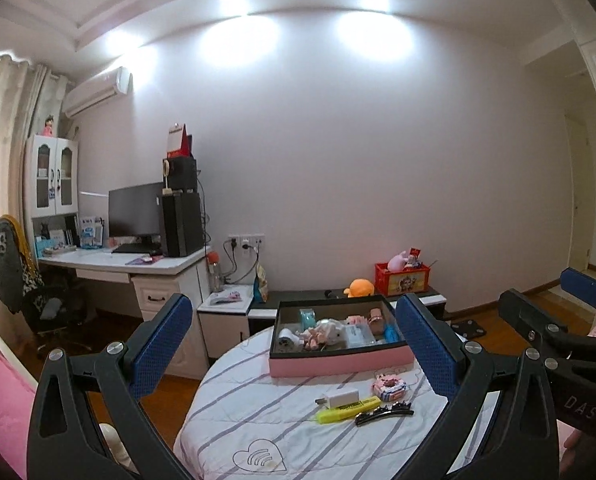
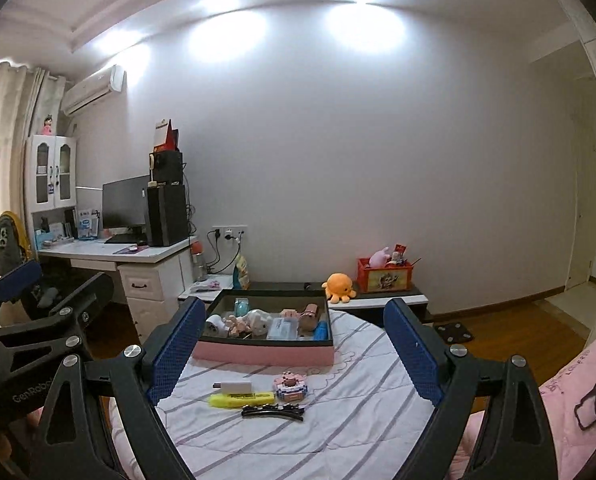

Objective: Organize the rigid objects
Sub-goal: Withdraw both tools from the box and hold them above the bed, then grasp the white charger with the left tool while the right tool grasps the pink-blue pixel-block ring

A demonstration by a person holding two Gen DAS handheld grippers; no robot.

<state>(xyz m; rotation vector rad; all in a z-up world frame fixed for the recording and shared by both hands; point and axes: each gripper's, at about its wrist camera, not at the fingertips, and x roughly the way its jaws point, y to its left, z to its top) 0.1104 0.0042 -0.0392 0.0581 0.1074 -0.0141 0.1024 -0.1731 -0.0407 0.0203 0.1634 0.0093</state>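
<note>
Striped bedspread [image 2: 298, 440]: pink box [image 2: 263, 350] behind highlighter [image 2: 241, 400], hair clip [image 2: 273, 413]; left gripper [image 1: 293, 344], right gripper [image 2: 293, 354] agape, empty.

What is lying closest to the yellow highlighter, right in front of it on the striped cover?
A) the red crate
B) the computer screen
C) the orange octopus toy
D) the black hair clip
D: the black hair clip lies just in front of the yellow highlighter on the striped cover, while the others sit far off across the room.

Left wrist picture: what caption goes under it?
Open left gripper above a yellow highlighter, white charger and black hair clip near the pink box.
</note>
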